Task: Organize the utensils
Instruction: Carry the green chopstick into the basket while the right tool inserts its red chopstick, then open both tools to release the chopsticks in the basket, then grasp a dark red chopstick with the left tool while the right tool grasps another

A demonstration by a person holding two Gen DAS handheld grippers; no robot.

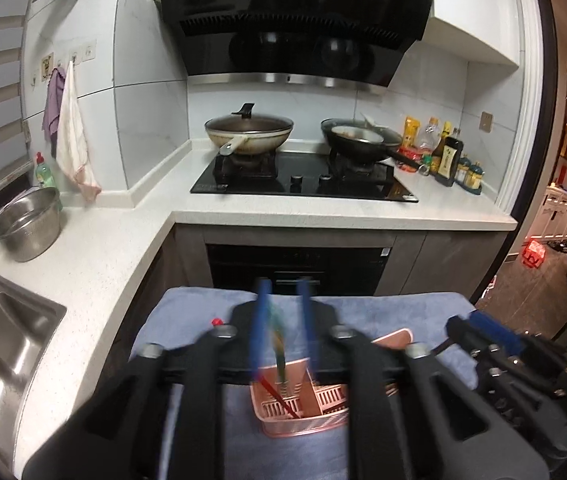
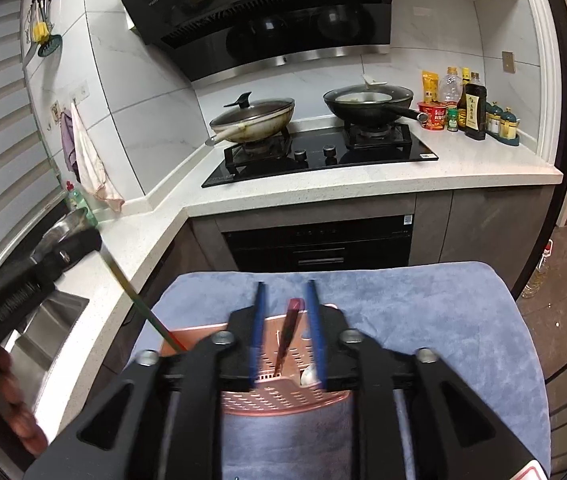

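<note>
Now both parted grippers loosely straddle utensils in the pink holder.

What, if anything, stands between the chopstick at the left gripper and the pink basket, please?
Nothing visible does. The chopstick already slants down into the basket, its lower end inside, with the left gripper open around its upper part.

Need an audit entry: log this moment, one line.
left gripper open, chopstick in basket | right gripper open, red-handled utensil in basket
</note>
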